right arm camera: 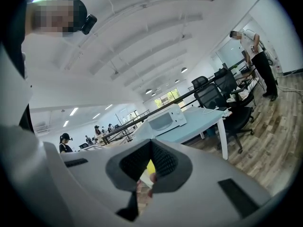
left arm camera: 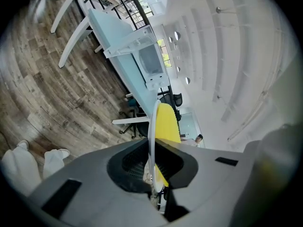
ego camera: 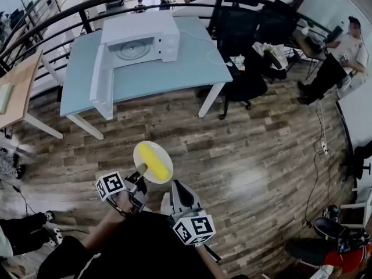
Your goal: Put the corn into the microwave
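Your left gripper (ego camera: 141, 170) sits at the lower left of the head view. Its fingers (left arm camera: 130, 162) are closed on the rim of a white plate (ego camera: 164, 171). In the left gripper view the plate stands edge-on between the dark pads, pinched near its lower edge. The corn (ego camera: 152, 158), a yellow cob, lies on the plate. In the head view it shows just above and to the right of your left gripper, held over the wooden floor (ego camera: 261, 156) and well apart from the worktop.

Your right gripper (ego camera: 176, 183) is just to the right of the left one, near the bottom centre of the head view, and points up the frame. Its fingers (right arm camera: 132, 162) are closed tip to tip with nothing gripped. In the right gripper view a sliver of yellow corn and white plate shows through the slit behind the tips, and that is beyond the pads, not between them.

The microwave (ego camera: 142, 36) stands on the light blue worktop (ego camera: 186, 68) in the upper left-centre of the head view. Its door (ego camera: 102, 80) is swung wide open toward the left edge of the worktop, and you can see the round turntable inside. Black office chairs (ego camera: 244, 34) stand to the right of the worktop, and a person (ego camera: 349, 45) sits at the upper right of the frame.
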The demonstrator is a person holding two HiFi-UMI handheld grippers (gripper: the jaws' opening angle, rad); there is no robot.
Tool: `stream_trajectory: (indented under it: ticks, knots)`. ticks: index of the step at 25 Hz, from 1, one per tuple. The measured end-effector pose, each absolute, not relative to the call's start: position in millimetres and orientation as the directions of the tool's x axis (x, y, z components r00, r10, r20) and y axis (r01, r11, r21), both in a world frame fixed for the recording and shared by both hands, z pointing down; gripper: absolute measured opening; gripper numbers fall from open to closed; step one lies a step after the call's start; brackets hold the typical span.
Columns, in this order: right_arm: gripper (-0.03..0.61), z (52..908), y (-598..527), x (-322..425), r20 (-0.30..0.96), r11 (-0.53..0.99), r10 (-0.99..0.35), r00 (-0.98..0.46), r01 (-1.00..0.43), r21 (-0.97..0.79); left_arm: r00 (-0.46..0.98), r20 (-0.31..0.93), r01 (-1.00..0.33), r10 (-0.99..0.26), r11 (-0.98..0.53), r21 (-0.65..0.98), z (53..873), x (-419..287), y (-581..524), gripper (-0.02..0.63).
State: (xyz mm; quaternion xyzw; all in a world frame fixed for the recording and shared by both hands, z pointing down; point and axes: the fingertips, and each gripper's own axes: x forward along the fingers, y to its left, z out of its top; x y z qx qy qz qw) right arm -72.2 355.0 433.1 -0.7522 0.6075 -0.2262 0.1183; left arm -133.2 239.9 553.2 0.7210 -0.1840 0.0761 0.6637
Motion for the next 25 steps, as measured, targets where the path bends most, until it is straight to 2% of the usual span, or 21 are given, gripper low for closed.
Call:
stream_trajectory:
  ticks: [10, 25]
  knots:
    - [0.009, 435.3, 337.5, -8.9, 0.188, -0.159, -0.979, 0.082, -0.883, -0.442, 0.899, 0.351, -0.372, -0.264, -0.035, 0.928, 552.1, -81.0, 216.1, 0.025]
    - [0.009, 443.6, 319.4, 30.5, 0.189, -0.086, -0.982, 0.000, -0.891, -0.445, 0.846, 0.355, -0.378, -0.399, 0.021, 0.925, 552.3, -58.3, 187.5, 0.025]
